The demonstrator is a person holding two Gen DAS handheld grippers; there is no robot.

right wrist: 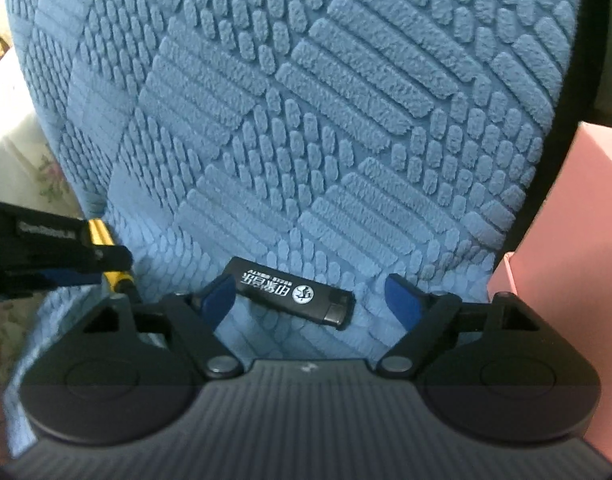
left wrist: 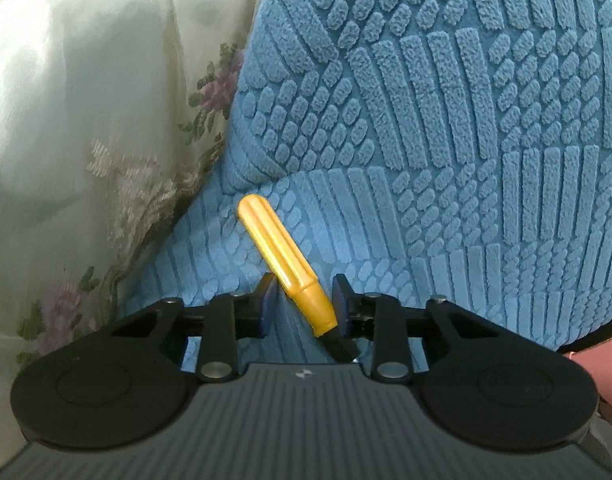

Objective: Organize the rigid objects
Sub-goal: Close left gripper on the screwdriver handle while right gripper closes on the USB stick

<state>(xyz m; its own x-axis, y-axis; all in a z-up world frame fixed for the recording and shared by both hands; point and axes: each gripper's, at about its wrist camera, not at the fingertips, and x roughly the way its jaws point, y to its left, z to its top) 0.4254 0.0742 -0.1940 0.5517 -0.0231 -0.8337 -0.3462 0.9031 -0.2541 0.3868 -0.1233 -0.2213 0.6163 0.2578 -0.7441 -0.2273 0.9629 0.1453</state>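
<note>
Left hand-held gripper (left wrist: 303, 306): partly closed around the yellow screwdriver (left wrist: 283, 266); its right pad touches the handle's base, the left pad seems just clear.
Right hand-held gripper (right wrist: 310, 294): open, holding nothing; the black lighter (right wrist: 291, 290) lies between its pads on the blue textured cover (right wrist: 346, 120).
Handling: both look light, stiff and smooth, likely slippery; grip each across its middle.

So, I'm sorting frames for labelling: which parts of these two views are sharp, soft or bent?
Left wrist: yellow handle and blue cover sharp, floral fabric soft and washed out. Right wrist: black lighter print sharp, edges bowed by fisheye, pink box flat-lit.
</note>
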